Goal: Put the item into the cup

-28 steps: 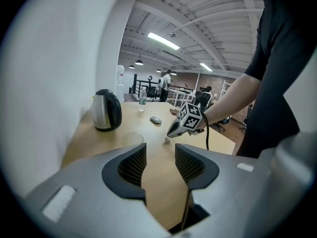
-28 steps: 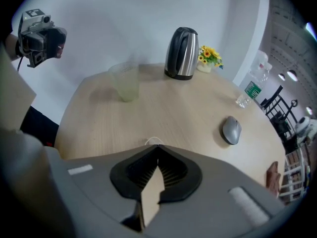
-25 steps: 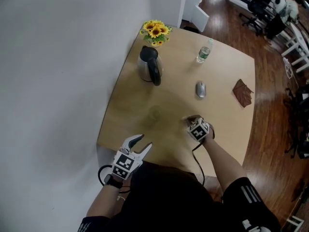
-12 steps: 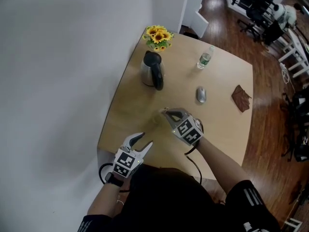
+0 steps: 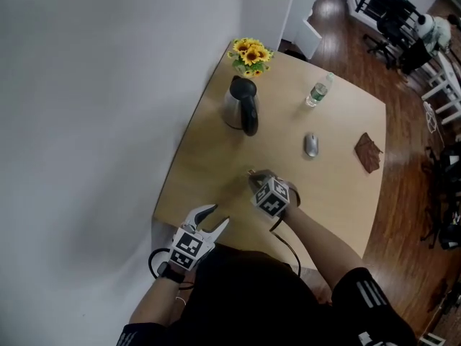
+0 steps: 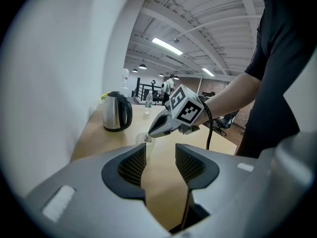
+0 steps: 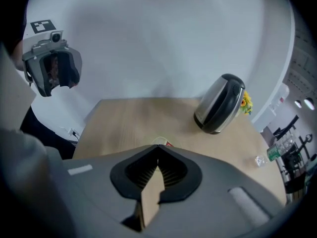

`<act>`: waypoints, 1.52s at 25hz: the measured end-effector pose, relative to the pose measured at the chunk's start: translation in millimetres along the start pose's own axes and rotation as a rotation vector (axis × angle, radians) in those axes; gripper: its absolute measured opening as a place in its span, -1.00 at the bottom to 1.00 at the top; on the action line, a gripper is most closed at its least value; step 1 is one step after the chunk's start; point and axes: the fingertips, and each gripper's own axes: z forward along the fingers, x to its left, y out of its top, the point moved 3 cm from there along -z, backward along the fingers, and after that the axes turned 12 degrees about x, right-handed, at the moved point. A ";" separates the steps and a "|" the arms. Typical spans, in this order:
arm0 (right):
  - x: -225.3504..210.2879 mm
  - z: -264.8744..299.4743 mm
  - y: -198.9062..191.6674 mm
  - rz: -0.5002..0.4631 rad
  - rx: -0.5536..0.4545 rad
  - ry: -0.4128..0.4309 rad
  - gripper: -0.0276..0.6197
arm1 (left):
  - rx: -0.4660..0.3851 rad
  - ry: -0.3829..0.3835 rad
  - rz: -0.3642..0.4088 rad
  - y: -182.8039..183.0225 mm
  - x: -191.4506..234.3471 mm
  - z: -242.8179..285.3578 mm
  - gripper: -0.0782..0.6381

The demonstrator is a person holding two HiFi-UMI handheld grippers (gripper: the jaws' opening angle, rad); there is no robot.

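Your right gripper (image 7: 158,151) has its jaws pressed together, and they seem to pinch a small item (image 7: 169,144) at the very tips; only a red scrap of it shows. It sits right at the rim of the clear cup (image 6: 147,150). I judge the item light and thin, so a tip pinch suits it. The cup looks flimsy and easy to tip, so don't nudge its wall. Your left gripper (image 6: 161,165) hangs near the table (image 5: 216,150) edge, jaws spread and empty. The kettle (image 5: 241,105) stands well apart.
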 end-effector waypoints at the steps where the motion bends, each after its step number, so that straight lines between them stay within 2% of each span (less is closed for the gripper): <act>1: -0.6 4.0 -1.6 0.003 0.014 0.002 -0.89 | 0.000 -0.003 0.002 -0.2 0.7 0.2 -0.28; 6: 0.9 16.4 -5.6 0.025 0.057 0.036 -0.83 | -0.003 -0.019 0.019 2.8 -1.4 1.1 -0.28; 9: 1.9 15.9 -1.7 0.062 0.039 0.070 -0.69 | -0.002 -0.027 0.030 3.3 -0.8 3.1 -0.28; 15: 8.9 13.8 2.3 0.114 -0.004 0.135 -0.56 | 0.003 -0.043 0.034 2.2 4.6 6.6 -0.28; 25: 4.3 3.4 4.6 0.146 -0.033 0.102 -0.56 | -0.005 -0.060 0.045 5.9 9.1 7.5 -0.28; 28: 2.7 -13.6 7.1 0.205 -0.099 0.100 -0.56 | -0.013 -0.071 0.053 9.6 9.7 8.9 -0.28; 33: 7.6 -63.1 1.5 0.367 -0.260 0.110 -0.56 | -0.027 -0.108 0.084 16.2 9.6 8.8 -0.28; 38: 10.0 -119.7 -22.9 0.514 -0.411 0.059 -0.57 | -0.016 -0.134 0.122 14.7 10.7 10.3 -0.28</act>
